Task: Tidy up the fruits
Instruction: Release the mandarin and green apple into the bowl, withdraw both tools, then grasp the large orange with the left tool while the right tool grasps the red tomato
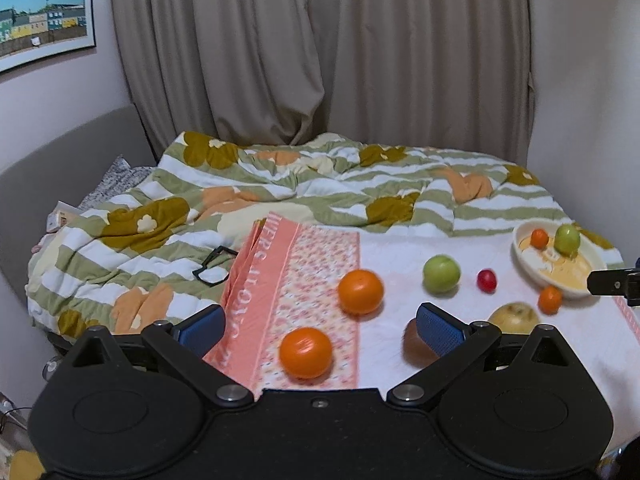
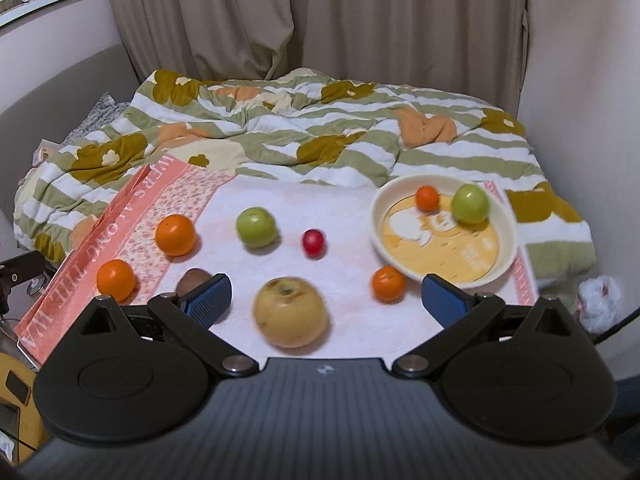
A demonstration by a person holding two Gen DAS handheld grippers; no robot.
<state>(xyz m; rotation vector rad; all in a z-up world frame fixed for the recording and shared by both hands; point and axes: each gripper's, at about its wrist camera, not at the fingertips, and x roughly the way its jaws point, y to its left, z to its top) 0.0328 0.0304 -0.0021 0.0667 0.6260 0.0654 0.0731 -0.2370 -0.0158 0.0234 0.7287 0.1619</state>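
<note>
Both hand-held grippers, left (image 1: pixel 320 326) and right (image 2: pixel 326 300), are spread wide, holding nothing. Fruit's scattered on the pink towel (image 2: pixel 352 216) on the bed; bowl (image 2: pixel 378 216) has a green apple (image 2: pixel 470 204) and small orange (image 2: pixel 427 199). Glasses (image 1: pixel 214 266) lie on the quilt (image 1: pixel 132 216).

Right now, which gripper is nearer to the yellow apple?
Right. The right gripper frames the yellow apple between open fingers; the left gripper is off to its left, around an orange.
</note>
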